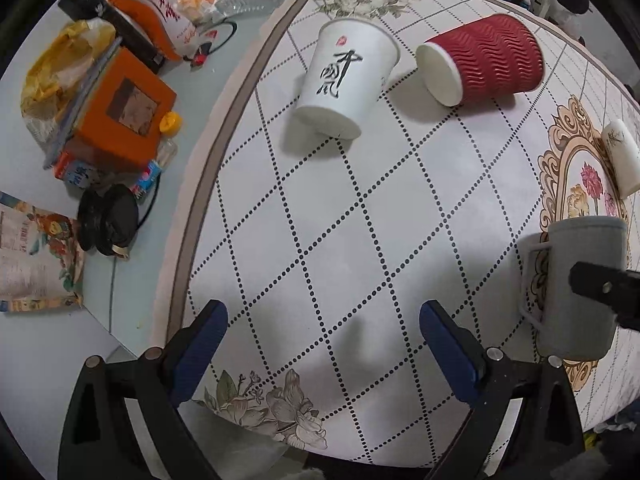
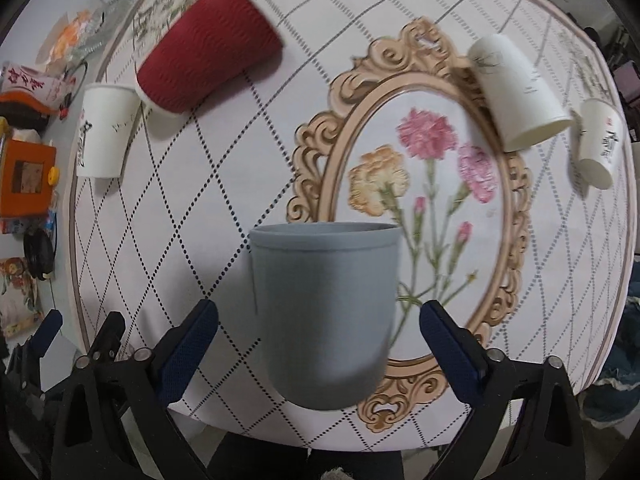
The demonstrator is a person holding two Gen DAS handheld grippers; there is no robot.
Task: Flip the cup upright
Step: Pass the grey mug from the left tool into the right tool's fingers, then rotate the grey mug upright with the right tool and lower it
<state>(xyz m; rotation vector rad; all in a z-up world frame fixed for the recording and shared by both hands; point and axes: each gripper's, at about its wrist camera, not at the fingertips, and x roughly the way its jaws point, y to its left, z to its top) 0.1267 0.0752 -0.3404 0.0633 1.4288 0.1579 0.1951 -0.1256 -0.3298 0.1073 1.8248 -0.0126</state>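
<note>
The mug stands upright on the desk, between the fingers of the right hand-held gripper. Ahead to its left lie a ribbed cup and a paper cup. Ahead to its right lie two more cups, just beside each other.

Three white cups, one red cup, one grey cup.

Orange box beside floral tablecloth; black round case near it.
</note>
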